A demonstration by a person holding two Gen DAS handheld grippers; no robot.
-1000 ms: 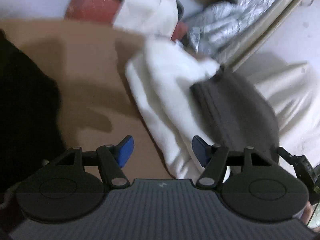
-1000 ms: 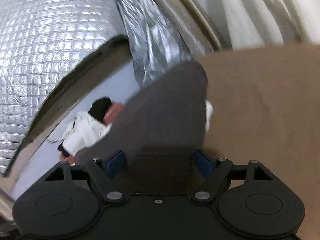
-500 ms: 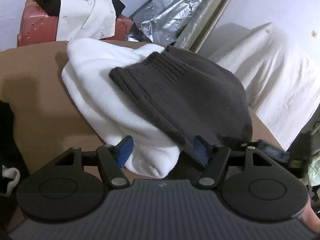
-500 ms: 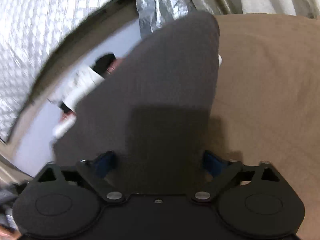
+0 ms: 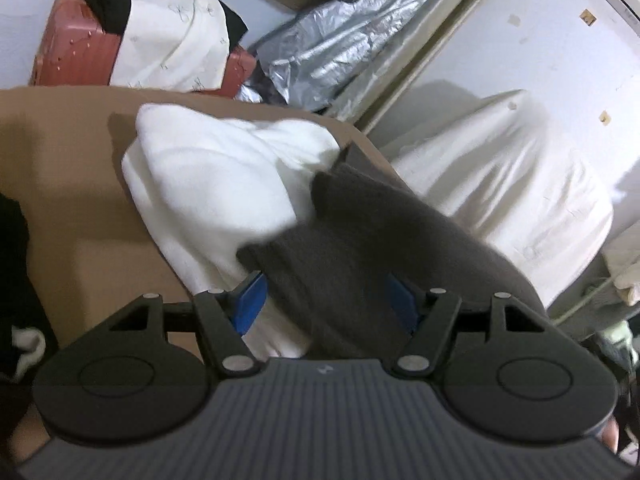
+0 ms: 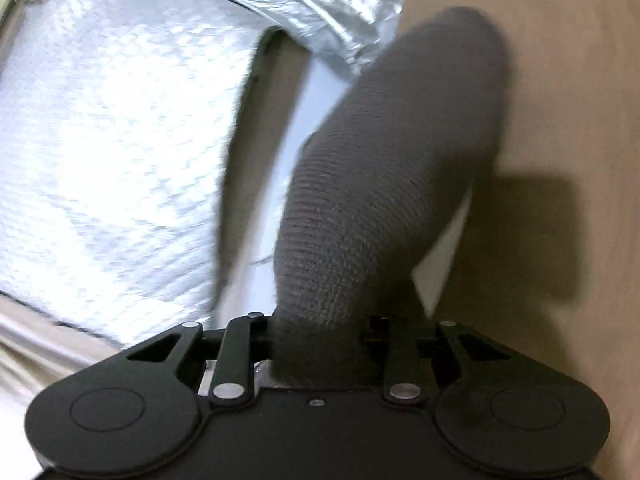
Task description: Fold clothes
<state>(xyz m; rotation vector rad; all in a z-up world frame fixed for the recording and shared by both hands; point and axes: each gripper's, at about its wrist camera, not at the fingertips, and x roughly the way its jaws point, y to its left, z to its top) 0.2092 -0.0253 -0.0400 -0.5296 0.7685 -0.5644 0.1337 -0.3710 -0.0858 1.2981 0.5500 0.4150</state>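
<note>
A dark grey knit garment point(image 5: 400, 240) lies bunched over a white fleece garment point(image 5: 208, 176) on the brown surface point(image 5: 72, 152). My left gripper point(image 5: 324, 304) is open, its blue pads point(image 5: 248, 300) standing on either side of both fabrics without squeezing them. In the right wrist view the same grey knit point(image 6: 400, 160) rises from my right gripper point(image 6: 316, 332). Its jaws are closing, and the cloth is gathered into a narrow neck between them. The right pads are hidden by the fabric.
A red suitcase point(image 5: 76, 60) draped with white and black clothes point(image 5: 172, 40) stands beyond the surface's far edge. Silver foil sheeting point(image 6: 100, 140) leans at the back. A white cloth-covered shape point(image 5: 500, 184) is at the right, and a black garment point(image 5: 12, 280) at the left edge.
The grey knit went from lying flat between wide right jaws to being pinched and bunched. In the left wrist view it has crumpled and come closer, now lying between the pads.
</note>
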